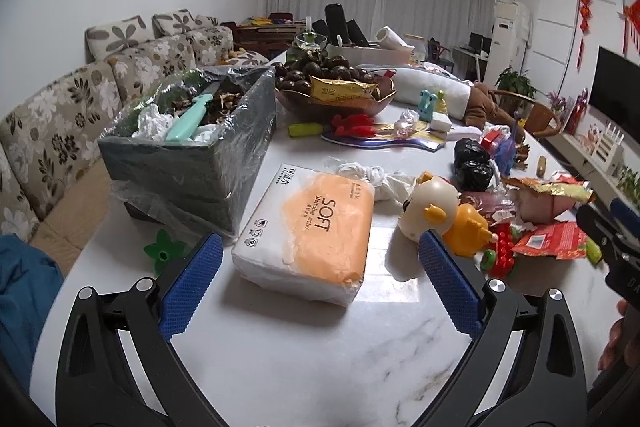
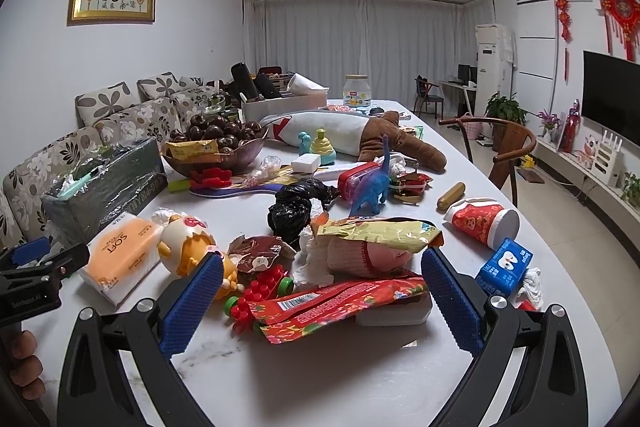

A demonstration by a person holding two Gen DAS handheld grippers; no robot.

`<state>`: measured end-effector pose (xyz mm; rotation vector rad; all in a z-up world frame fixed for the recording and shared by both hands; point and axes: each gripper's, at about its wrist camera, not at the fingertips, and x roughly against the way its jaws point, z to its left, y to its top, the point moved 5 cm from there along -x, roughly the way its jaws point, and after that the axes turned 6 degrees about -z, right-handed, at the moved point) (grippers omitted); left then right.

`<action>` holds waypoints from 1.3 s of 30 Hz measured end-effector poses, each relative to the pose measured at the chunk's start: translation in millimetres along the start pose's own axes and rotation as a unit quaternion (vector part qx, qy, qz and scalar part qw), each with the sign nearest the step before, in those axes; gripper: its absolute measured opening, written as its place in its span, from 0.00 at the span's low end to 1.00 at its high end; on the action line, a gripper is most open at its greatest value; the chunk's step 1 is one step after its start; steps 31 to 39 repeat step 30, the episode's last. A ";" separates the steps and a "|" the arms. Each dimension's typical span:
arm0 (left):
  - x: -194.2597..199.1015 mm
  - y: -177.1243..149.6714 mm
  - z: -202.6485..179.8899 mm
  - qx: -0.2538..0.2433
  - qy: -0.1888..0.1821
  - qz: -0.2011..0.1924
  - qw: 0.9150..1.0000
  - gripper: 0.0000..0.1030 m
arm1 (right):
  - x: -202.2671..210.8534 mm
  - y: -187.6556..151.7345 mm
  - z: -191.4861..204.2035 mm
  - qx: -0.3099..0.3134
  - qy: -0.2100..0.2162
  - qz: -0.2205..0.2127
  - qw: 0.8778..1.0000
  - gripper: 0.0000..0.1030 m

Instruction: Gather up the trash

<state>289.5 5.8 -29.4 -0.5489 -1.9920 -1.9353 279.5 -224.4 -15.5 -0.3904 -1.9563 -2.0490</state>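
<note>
Both tongs wide open, holding nothing: left tongs (image 1: pixel 320 263) hover over the desk (image 1: pixel 320 347) with the tissue pack (image 1: pixel 312 227) printed "SOFT" between the fingers but not touched, lined bin (image 1: pixel 192 143) just beyond to the left. Right tongs (image 2: pixel 322 285) straddle the trash pile: red wrapper (image 2: pixel 340 305) with a barcode lies between the pads, gold wrapper (image 2: pixel 380 233) just behind. Blue "Deeyeo" tissue packet (image 2: pixel 505 267) sits right of the right pad.

Tissue pack (image 1: pixel 308 227) right of bin (image 1: pixel 188 147)
</note>
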 end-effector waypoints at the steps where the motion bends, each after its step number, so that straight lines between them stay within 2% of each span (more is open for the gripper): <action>1: 1.7 0.2 -1.0 -0.005 0.002 -0.004 1.000 0.93 | 0.1 -0.1 0.0 0.000 0.000 0.000 1.000 0.95; 8: 4.1 0.7 -4.9 -0.019 0.008 -0.010 1.000 0.93 | -0.2 -0.1 0.5 0.000 0.001 0.000 1.000 0.95; 15: -3.9 -3.4 -4.0 0.001 -0.008 0.020 1.000 0.93 | -0.3 -0.2 -0.1 -0.003 0.001 -0.001 1.000 0.95; 24: -1.4 -3.6 -9.5 -0.017 -0.001 0.015 1.000 0.93 | -0.9 -0.3 0.4 0.002 0.002 -0.001 1.000 0.95; 39: -1.4 -3.6 -11.2 -0.018 -0.005 0.014 1.000 0.93 | -0.6 -0.1 0.9 0.002 0.003 -0.002 1.000 0.95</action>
